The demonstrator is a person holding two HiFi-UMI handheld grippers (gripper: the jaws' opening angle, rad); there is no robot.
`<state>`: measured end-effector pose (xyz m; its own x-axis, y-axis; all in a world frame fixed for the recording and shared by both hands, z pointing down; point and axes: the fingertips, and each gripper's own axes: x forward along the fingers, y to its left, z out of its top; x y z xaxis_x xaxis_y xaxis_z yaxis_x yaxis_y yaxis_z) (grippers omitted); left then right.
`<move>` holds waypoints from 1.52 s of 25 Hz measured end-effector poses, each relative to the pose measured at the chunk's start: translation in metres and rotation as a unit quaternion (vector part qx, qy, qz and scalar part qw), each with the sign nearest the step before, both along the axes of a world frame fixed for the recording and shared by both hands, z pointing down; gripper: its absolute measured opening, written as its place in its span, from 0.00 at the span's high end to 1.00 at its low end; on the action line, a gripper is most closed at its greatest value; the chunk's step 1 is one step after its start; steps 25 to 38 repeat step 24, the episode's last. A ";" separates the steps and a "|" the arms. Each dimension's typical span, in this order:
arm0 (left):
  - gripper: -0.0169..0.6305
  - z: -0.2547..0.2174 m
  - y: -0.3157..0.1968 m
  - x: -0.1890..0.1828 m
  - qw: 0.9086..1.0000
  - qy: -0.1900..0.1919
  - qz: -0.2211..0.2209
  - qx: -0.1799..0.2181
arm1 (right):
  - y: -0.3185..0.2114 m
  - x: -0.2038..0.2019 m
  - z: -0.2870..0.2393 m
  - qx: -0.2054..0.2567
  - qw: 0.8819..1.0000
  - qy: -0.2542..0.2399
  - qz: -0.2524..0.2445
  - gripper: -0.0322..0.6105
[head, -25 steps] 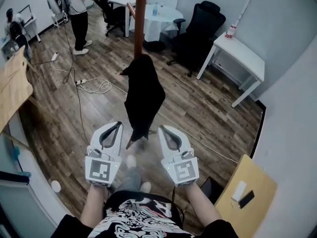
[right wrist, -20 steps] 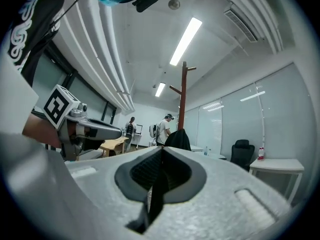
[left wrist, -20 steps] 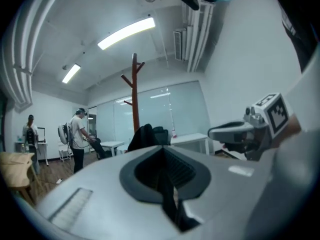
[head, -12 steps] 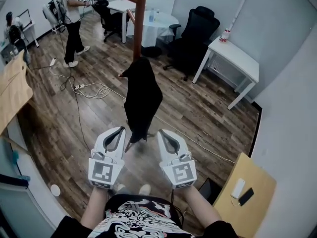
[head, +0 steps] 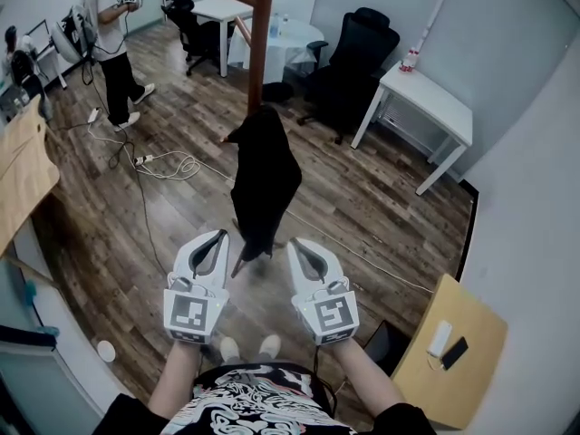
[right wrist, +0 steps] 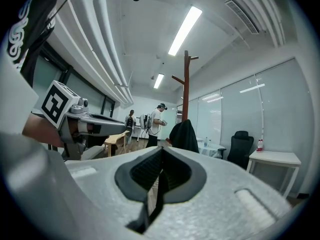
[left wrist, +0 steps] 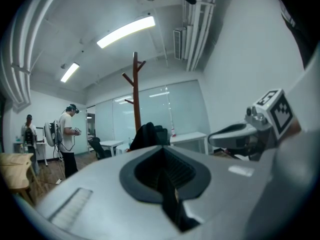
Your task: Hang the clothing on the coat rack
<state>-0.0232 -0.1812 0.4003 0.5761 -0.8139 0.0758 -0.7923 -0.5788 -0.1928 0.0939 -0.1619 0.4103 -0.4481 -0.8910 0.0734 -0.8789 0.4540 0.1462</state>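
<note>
Coat rack [head: 262, 43] top beyond upper edge

Office: white desks [head: 426, 98], swivel chairs [head: 358, 57]

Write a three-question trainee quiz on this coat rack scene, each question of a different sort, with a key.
1. True or false: the garment hangs on the coat rack.
2. Which gripper holds something? A) the left one B) the right one C) neither
3. Fill in: the chair right of the rack is coloured ____.
Key: 1 true. 2 C: the left gripper and right gripper are both shut and empty. 3 black.
</note>
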 end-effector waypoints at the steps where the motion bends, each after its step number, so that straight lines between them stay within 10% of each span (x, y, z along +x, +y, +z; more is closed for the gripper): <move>1: 0.99 0.001 0.000 -0.001 1.000 0.006 -0.002 -0.007 | 0.000 -0.002 0.001 0.000 1.000 0.001 0.001 0.95; 38: 0.99 0.008 -0.022 -0.067 0.998 0.000 -0.059 -0.004 | -0.027 -0.044 0.007 -0.022 1.000 -0.010 -0.004 0.95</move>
